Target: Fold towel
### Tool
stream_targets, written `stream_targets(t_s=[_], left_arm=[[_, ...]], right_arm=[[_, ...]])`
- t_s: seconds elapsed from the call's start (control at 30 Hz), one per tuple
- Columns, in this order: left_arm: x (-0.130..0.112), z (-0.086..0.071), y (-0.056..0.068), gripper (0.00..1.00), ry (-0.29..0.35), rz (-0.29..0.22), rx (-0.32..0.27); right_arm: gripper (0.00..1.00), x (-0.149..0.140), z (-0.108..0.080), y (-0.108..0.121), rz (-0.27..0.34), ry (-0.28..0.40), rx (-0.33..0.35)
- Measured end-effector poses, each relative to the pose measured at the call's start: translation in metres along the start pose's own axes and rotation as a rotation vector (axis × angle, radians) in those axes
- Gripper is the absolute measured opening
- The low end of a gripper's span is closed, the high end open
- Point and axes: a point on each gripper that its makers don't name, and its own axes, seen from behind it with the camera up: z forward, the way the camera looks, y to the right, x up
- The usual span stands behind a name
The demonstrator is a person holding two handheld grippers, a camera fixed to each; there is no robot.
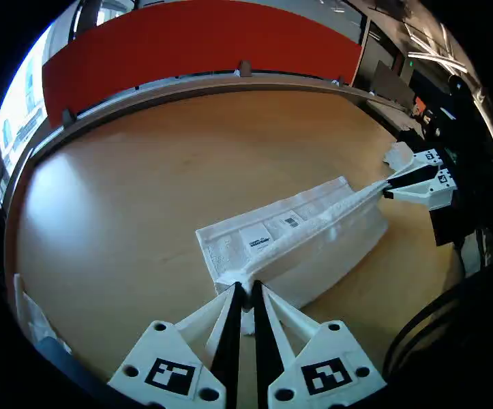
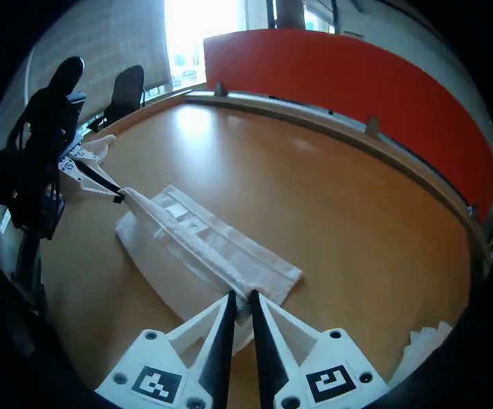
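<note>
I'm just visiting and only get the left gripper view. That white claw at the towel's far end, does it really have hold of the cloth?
Observer: Yes. Up close in the right gripper view, the right gripper has both fingers closed on the towel, with cloth pinched between them.
Operator: And what is holding my claw?
Observer: A person's arm in dark clothing. From that side, the left gripper pinches the towel's other end, lifted off the table.
Operator: Anything else over there?
Observer: A black chair stands at the table's edge.
</note>
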Motion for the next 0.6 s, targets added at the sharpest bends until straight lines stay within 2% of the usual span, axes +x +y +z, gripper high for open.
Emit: stream_targets(t_s=[0.3,0.37,0.43,0.6], left_arm=[[0.001,0.012,-0.008,0.13,-0.007,0.012,0.021],[0.0,0.014,-0.01,0.15,-0.01,0.024,0.028],[0.001,0.017,-0.012,0.23,-0.013,0.034,0.037],[0.001,0.023,-0.019,0.25,-0.023,0.05,0.062]], right_arm=[[0.16,-0.004,0.011,0.003,0.015,-0.012,-0.007],[0.16,-0.006,0.013,0.005,0.02,-0.016,-0.012],[0.17,-0.007,0.016,0.007,0.025,-0.02,-0.018],[0.17,-0.012,0.023,0.012,0.04,-0.028,-0.031]])
